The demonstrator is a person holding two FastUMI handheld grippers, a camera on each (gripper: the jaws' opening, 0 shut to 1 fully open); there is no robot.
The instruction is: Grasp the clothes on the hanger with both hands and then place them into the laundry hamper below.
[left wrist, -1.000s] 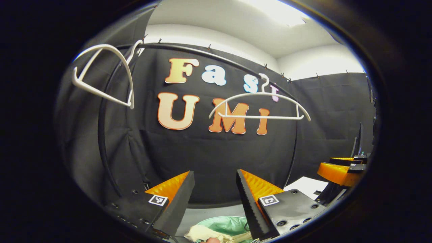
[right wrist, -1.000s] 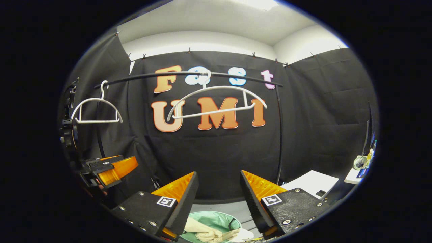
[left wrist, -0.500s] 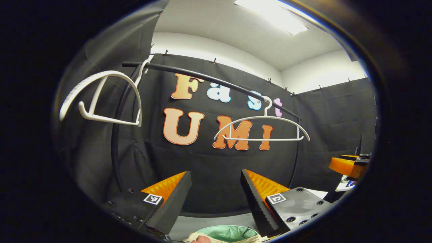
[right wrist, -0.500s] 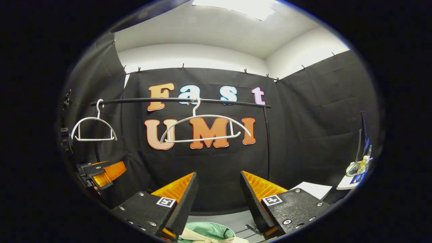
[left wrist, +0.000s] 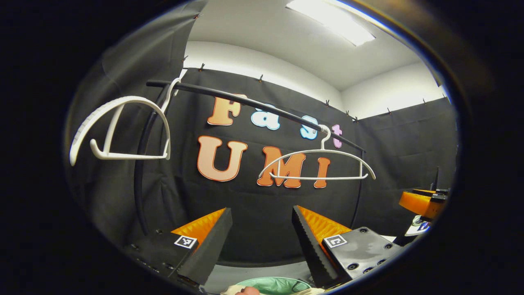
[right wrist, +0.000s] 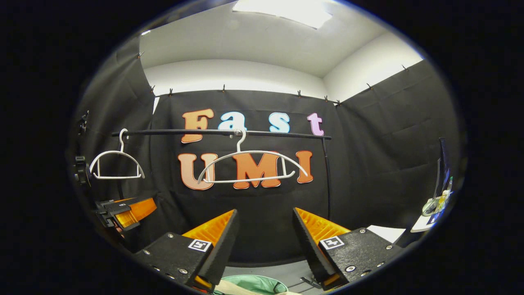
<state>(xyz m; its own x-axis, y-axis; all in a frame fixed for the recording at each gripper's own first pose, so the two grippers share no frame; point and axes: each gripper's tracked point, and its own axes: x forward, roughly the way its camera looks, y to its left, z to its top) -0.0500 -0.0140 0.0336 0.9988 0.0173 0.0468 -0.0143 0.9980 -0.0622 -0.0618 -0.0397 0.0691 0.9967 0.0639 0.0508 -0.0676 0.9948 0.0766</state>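
Now both cameras tilt higher than a second ago: the rail and ceiling light sit lower in view, and the hamper has slid almost off the bottom edge. Reads as both hands lifting away after the drop.

Left gripper: fingers wide apart, nothing between them. Right gripper: same, gaping and empty. In the right gripper view the left gripper shows low at the left, apart from everything.

Clothes: pale fabric lying in the green-lined hamper, below the grippers. Both white hangers are bare, the near hanger at the rail's left end and the far hanger toward the right. Judgement: task looks finished or nearly so; no garment left hanging.

Surroundings: small side shelf with clutter at the right, well apart. Nothing obstructs the path to the hamper; the hangers overhead are the only snag risk.
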